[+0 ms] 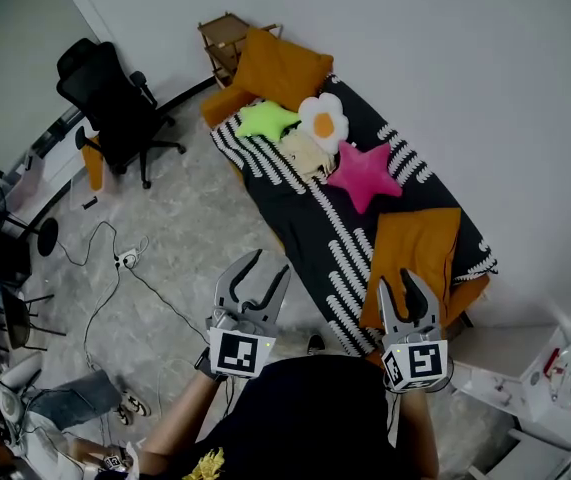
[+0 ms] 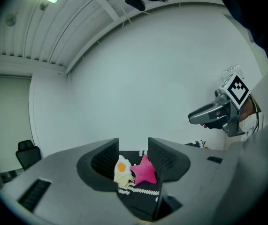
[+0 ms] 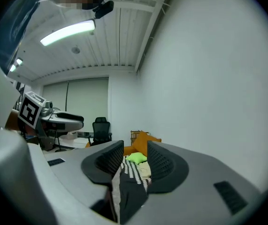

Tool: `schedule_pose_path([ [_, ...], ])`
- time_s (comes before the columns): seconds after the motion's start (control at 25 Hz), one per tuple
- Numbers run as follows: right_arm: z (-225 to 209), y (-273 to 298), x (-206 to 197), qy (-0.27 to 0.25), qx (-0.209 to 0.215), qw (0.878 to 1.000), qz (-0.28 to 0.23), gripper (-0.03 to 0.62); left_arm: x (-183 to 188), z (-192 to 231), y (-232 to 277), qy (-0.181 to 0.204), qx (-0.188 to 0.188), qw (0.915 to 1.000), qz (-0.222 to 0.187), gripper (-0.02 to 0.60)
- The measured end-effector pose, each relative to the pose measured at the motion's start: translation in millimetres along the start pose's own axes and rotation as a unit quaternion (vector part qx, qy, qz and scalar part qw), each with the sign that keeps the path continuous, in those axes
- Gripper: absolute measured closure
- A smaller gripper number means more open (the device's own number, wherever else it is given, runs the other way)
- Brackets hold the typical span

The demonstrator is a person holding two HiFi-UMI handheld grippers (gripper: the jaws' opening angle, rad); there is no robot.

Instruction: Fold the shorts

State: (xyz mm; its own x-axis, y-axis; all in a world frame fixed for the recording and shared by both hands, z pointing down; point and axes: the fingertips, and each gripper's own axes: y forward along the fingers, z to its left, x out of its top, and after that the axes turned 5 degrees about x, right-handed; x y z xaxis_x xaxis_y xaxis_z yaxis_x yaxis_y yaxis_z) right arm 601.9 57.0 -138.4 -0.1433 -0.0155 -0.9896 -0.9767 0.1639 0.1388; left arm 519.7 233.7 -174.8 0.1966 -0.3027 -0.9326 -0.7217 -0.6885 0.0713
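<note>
The left tool (image 1: 270, 261) is held with its jaws spread and nothing between them; in the left gripper view (image 2: 133, 149) only far things are framed in the gap. The right tool (image 1: 397, 283) is likewise held parted and empty (image 3: 135, 149). Both are held level, side by side and well apart, near the person's (image 1: 315, 418) chest.

The left tool is seen over the floor (image 1: 185, 218), just left of the bed's (image 1: 300, 208) left edge. The right tool is seen over the bed's near end, overlapping the shorts (image 1: 420, 248). The shorts are laid flat as an orange cloth on the near right part of the bed, with one edge hung over the near corner.

The bed's right side is set against the wall (image 1: 465, 68). Open floor is left between the bed and the office chair (image 1: 115, 108), crossed by a cable (image 1: 115, 258).

Farther along the bed a pink star cushion (image 1: 363, 173), an egg cushion (image 1: 323, 120), a green cushion (image 1: 267, 120) and an orange pillow (image 1: 277, 68) are laid.

The near edge of the shorts and the bed's near end are covered by the right tool and the person. Legs and waistband cannot be made out.
</note>
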Motion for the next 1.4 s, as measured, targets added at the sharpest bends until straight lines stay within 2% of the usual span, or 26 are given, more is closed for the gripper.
schedule_pose_path([
  [0.12, 8, 5, 1, -0.005, 0.013, 1.0, 0.004, 0.399, 2, 1, 0, 0.004, -0.003, 1.0, 0.0, 0.37],
  [0.28, 28, 8, 0, -0.012, 0.054, 0.998, 0.005, 0.335, -2, 4, 2, -0.004, -0.001, 1.0, 0.0, 0.369],
  [0.48, 29, 6, -11, 0.001, 0.057, 0.998, 0.017, 0.302, 6, -7, 6, 0.013, -0.015, 0.9998, 0.002, 0.325],
  [0.56, 31, 11, -13, 0.003, 0.073, 0.997, 0.018, 0.279, 4, -8, 3, 0.02, -0.021, 0.9995, 0.009, 0.321],
  [0.68, 46, 23, -14, -0.014, 0.106, 0.994, 0.026, 0.206, -9, -10, 3, 0.021, -0.029, 0.9989, 0.028, 0.291],
  [0.8, 61, 33, -17, -0.019, 0.116, 0.993, 0.033, 0.18, -11, -10, 8, 0.014, -0.034, 0.9989, 0.03, 0.266],
  [0.92, 67, 41, -23, -0.019, 0.11, 0.993, 0.04, 0.152, -13, -1, 17, -0.004, -0.023, 0.9995, 0.021, 0.228],
  [1.04, 60, 47, -28, -0.015, 0.086, 0.995, 0.048, 0.094, -28, 13, 24, -0.009, -0.01, 0.9996, 0.026, 0.203],
  [1.16, 37, 56, -28, -0.023, 0.049, 0.997, 0.059, 0.023, -47, 33, 26, -0.018, -0.003, 0.9983, 0.056, 0.186],
  [1.28, 19, 68, -23, -0.019, 0.018, 0.998, 0.057, -0.004, -68, 57, 28, -0.034, -0.004, 0.9943, 0.101, 0.186],
  [1.4, 20, 86, -17, -0.005, 0.0, 0.998, 0.056, -0.004, -79, 85, 33, -0.036, -0.003, 0.9938, 0.105, 0.186],
])
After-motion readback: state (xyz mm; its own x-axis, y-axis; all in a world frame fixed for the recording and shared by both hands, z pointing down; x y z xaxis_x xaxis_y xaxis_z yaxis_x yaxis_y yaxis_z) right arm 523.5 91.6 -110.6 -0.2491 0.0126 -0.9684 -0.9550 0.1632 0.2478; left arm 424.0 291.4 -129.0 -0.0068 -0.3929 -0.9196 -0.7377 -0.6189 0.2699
